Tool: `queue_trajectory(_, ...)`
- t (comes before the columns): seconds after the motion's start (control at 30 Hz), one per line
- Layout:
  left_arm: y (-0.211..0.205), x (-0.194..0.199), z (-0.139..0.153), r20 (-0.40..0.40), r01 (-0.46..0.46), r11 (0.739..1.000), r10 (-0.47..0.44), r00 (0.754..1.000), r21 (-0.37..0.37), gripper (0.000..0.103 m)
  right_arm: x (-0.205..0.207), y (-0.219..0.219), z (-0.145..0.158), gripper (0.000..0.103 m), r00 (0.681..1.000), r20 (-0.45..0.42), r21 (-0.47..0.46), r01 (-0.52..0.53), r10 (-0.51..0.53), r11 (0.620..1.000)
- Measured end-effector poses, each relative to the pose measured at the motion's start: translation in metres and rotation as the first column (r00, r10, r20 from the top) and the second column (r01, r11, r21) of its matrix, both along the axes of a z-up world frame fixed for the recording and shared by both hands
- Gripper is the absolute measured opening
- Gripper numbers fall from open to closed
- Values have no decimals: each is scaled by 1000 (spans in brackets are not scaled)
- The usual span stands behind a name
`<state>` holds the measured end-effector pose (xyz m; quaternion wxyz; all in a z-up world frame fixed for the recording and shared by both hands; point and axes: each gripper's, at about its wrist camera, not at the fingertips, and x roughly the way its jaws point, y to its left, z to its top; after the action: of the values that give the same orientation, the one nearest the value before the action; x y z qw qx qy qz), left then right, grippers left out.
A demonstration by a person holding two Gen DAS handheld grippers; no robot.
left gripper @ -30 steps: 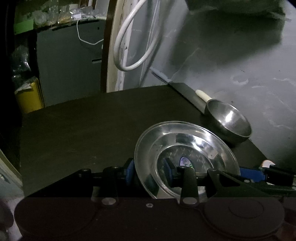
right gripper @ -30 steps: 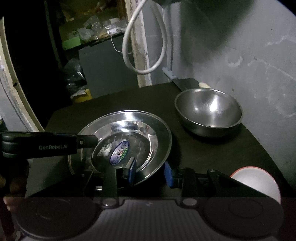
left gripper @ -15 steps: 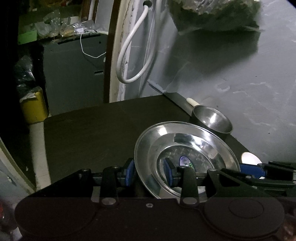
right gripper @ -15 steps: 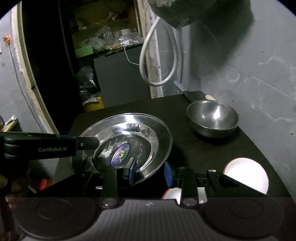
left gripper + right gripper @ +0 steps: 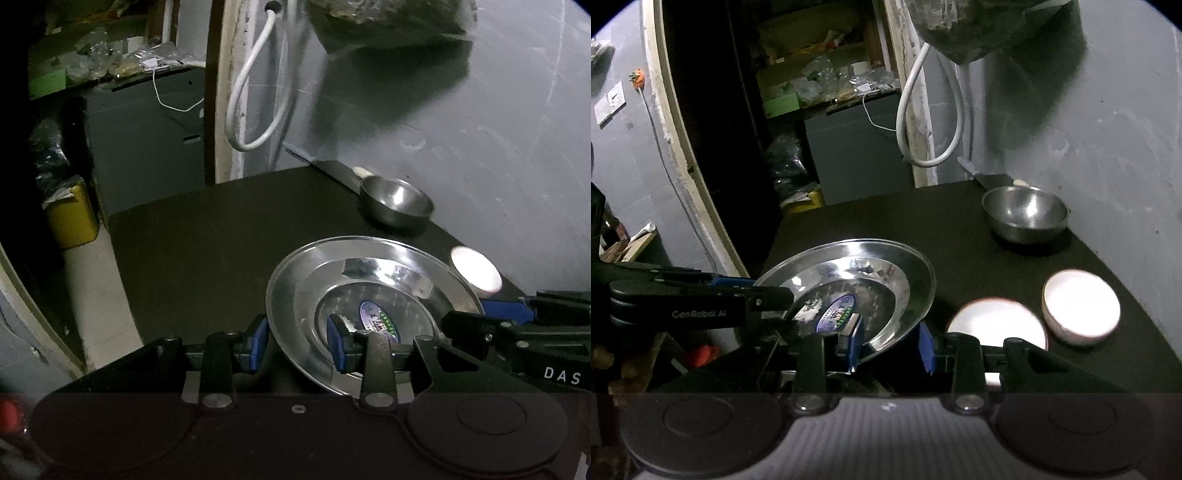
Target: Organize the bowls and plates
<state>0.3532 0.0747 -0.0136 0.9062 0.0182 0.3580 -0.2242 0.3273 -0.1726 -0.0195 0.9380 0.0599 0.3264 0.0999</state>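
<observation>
A steel plate (image 5: 388,280) with a round sticker in its middle hangs tilted above the black table (image 5: 221,240). My left gripper (image 5: 298,345) is shut on its near-left rim, one pad outside and one inside. My right gripper (image 5: 890,345) is shut on the opposite rim of the same plate (image 5: 879,266). Each gripper shows in the other's view at the plate's edge. At the back right by the wall sits a steel bowl (image 5: 1025,212). Two white bowls (image 5: 1080,306) (image 5: 997,325) rest on the table near my right gripper.
The grey wall (image 5: 480,129) borders the table on the right and behind. A white hose (image 5: 251,110) loops down by the door frame. Left of the table, a yellow container (image 5: 72,214) stands on the floor below cluttered shelves. The table's left half is bare.
Both grippers have drawn back and up from the wall with the plate held between them. The steel bowl now looks farther away, and the white bowls have come into view.
</observation>
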Motion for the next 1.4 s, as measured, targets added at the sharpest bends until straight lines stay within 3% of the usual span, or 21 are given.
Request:
queue_trajectory(0.63, 14, -64, -13, -104, 114, 990, -105, 989, 82, 36, -64, 3, -10, 36, 995, -87, 14, -42, 43, 999)
queue_trajectory(1.03, 5, -74, -19, -104, 176, 972, -161, 981, 153, 36, -73, 8, -16, 37, 989, -134, -4, -56, 55, 998)
queue_trajectory(1.4, 4, -76, -25, -122, 186, 967, -166, 979, 173, 39, -72, 14, -21, 42, 984, -167, -13, -64, 61, 998)
